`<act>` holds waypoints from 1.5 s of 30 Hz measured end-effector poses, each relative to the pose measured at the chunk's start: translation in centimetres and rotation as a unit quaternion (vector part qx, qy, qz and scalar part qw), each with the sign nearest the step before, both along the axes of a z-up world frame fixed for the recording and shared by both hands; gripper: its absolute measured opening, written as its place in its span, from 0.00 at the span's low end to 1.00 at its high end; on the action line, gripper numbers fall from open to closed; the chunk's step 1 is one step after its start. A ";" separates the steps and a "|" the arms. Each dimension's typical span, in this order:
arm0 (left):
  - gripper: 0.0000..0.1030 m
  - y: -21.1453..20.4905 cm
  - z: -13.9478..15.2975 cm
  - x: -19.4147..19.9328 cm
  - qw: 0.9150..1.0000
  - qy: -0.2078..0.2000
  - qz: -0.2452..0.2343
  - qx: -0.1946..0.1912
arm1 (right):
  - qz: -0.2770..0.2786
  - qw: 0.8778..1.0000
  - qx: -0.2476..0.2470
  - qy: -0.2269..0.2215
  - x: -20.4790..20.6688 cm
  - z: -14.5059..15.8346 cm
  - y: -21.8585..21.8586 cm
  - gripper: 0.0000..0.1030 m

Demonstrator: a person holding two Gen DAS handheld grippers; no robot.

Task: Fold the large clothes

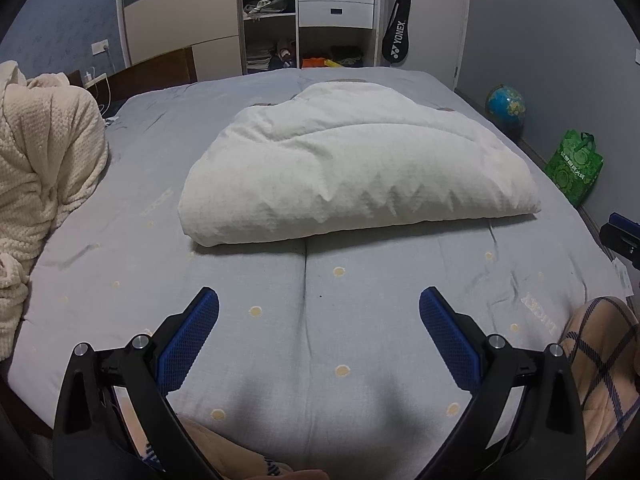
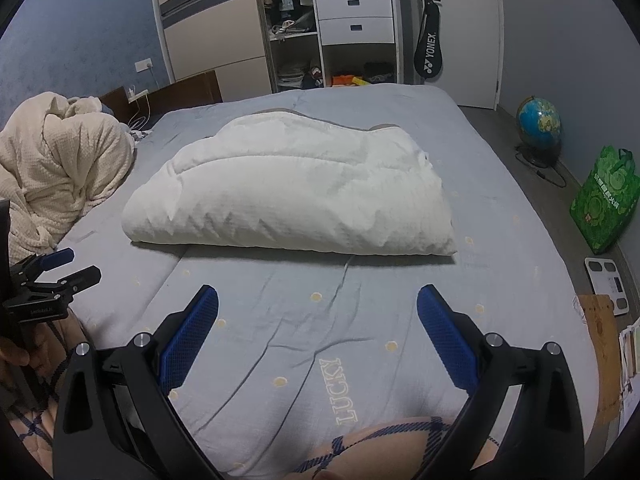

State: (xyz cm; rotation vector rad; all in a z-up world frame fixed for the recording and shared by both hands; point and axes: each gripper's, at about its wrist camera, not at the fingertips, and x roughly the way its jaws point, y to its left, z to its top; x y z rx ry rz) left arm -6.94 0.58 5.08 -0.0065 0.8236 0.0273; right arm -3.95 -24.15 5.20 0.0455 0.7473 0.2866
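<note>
Both tools (image 1: 319, 308) (image 2: 317, 306) wide open, empty.

1. The black racket cover (image 2: 429, 53) hanging beside the wardrobe carries the brand "YONEX" in white letters.
2. The grey bedsheet (image 2: 400, 320) shows the word "LUCKY" in pale outlined letters.

Folded quilt (image 1: 352, 164) mid-bed (image 1: 120, 248); blanket heap (image 1: 44, 168) left; wardrobe (image 1: 312, 12) behind; globe (image 1: 505, 106), bag (image 1: 576, 166) right.

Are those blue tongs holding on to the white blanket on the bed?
No: both the left tongs and the right tongs hang open over the grey bedsheet, short of the folded white blanket.
</note>
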 end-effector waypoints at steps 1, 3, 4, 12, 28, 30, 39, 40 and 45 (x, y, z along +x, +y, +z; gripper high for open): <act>0.94 0.0 0.0 0.0 1.000 0.001 0.000 0.001 | 0.000 1.000 -0.001 0.000 0.0 0.0 0.0 0.93; 0.94 -0.1 -0.1 0.1 1.000 0.003 0.000 0.001 | 0.000 1.000 -0.001 0.001 0.0 0.0 0.0 0.93; 0.94 0.0 -0.1 0.1 1.000 0.003 0.000 0.001 | 0.000 1.000 -0.001 0.002 0.1 -0.1 -0.1 0.93; 0.94 -0.1 -0.3 0.3 1.000 0.005 0.000 0.001 | -0.011 0.999 -0.004 0.039 0.9 -0.9 -0.2 0.93; 0.94 -0.1 -0.3 0.3 1.000 0.003 0.002 -0.002 | -0.008 1.000 -0.007 0.024 0.5 -0.6 -0.1 0.93; 0.94 -0.1 -0.3 0.3 1.000 0.003 0.002 -0.002 | -0.008 1.000 -0.008 0.024 0.5 -0.5 -0.1 0.93; 0.94 -0.1 -0.3 0.3 1.000 0.003 0.002 -0.002 | -0.008 1.000 -0.007 0.021 0.5 -0.4 -0.1 0.93; 0.94 -0.2 -0.3 0.3 1.000 0.003 0.002 -0.002 | -0.008 1.000 -0.008 0.021 0.5 -0.4 -0.1 0.93; 0.94 -0.2 -0.3 0.3 1.000 0.003 0.003 -0.003 | -0.007 1.000 -0.011 0.020 0.5 -0.4 0.0 0.93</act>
